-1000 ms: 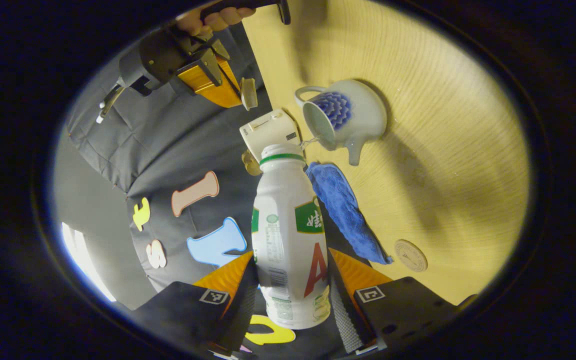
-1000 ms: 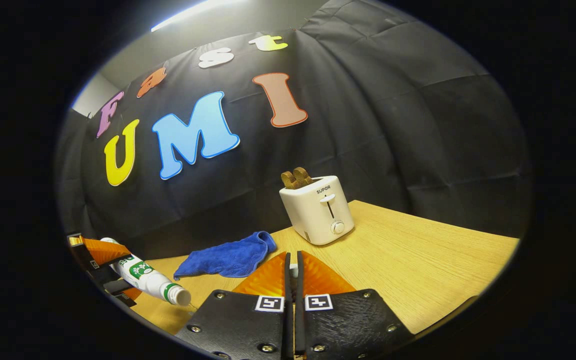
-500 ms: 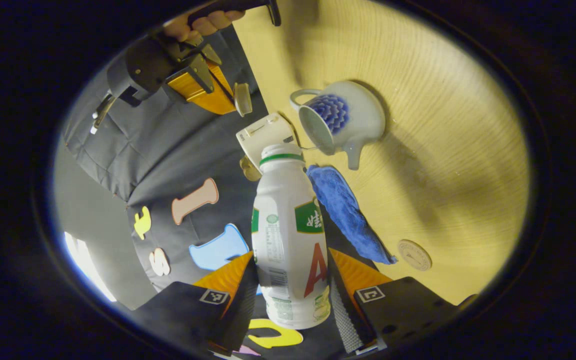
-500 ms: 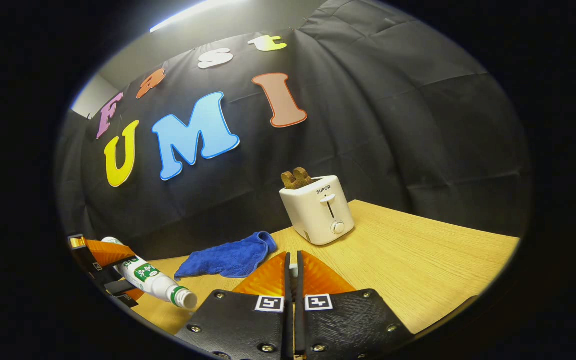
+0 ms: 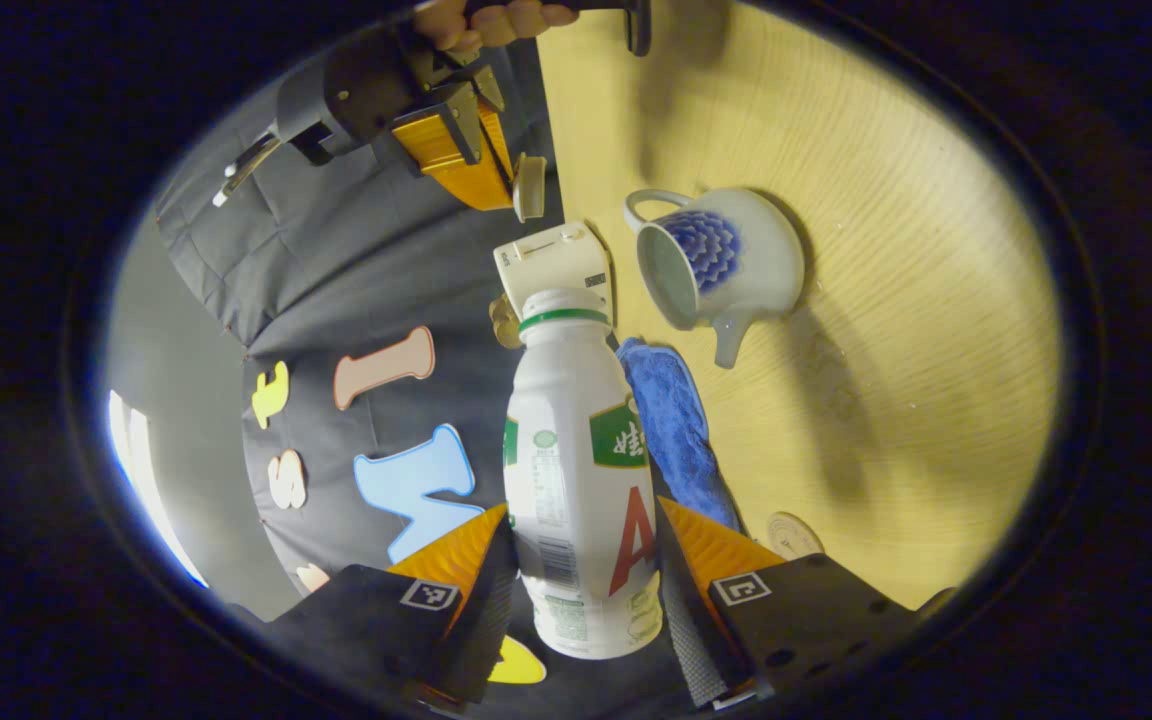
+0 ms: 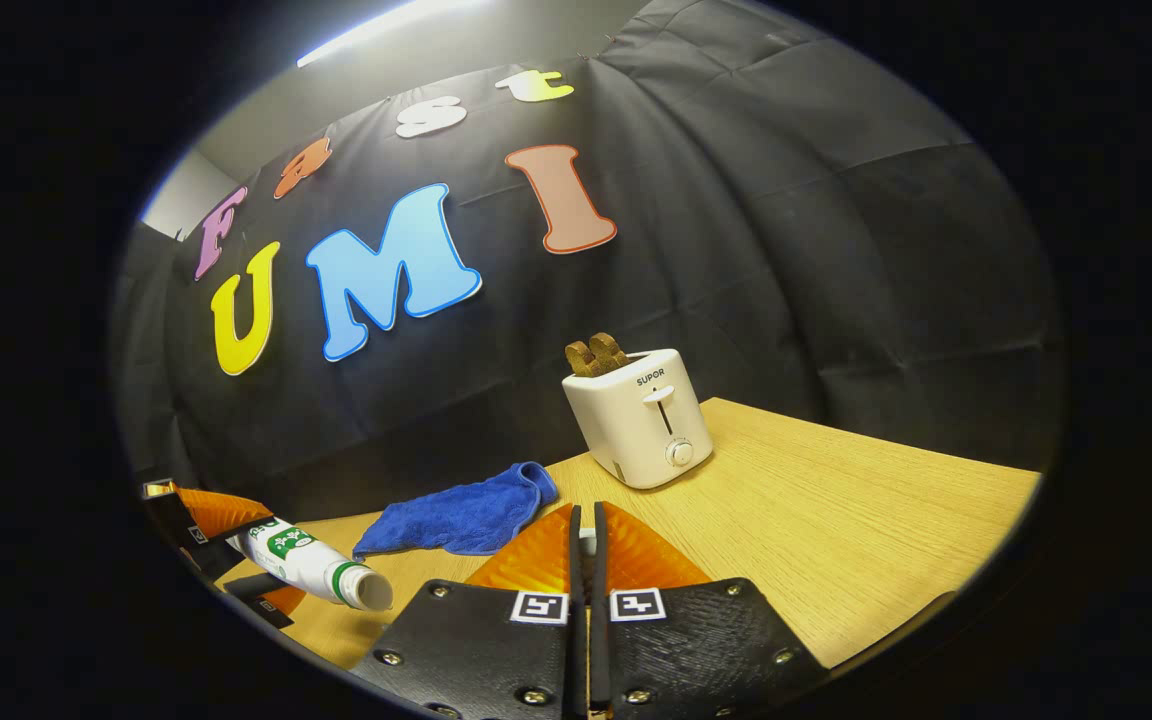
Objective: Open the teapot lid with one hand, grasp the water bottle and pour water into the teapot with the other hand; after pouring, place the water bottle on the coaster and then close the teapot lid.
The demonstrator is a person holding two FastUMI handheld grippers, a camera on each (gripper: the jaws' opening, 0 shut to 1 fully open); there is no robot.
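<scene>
My left gripper (image 5: 581,512) is shut on the white water bottle (image 5: 576,470), which has a green neck ring and no cap. Its mouth points just left of the teapot (image 5: 726,262), a white pot with a blue flower, open at the top, standing on the wooden table (image 5: 916,300). At the top, a hand holds my right gripper (image 5: 498,182), shut on the small teapot lid (image 5: 529,187) in the air. In the right gripper view, that gripper (image 6: 586,515) is closed with a sliver of the lid (image 6: 587,541) between its fingers; the bottle (image 6: 311,568) lies nearly level at lower left.
A round coaster (image 5: 794,533) lies on the table beside my left gripper. A blue cloth (image 5: 671,420) lies between the coaster and a white toaster (image 5: 554,262) with bread in it. In the right gripper view, the toaster (image 6: 641,415) and cloth (image 6: 461,515) stand by the black wall.
The thin stream from the bottle to the teapot has stopped. The bottle's mouth has drawn away from the teapot opening and tipped back toward level. The right gripper still holds the lid up.
</scene>
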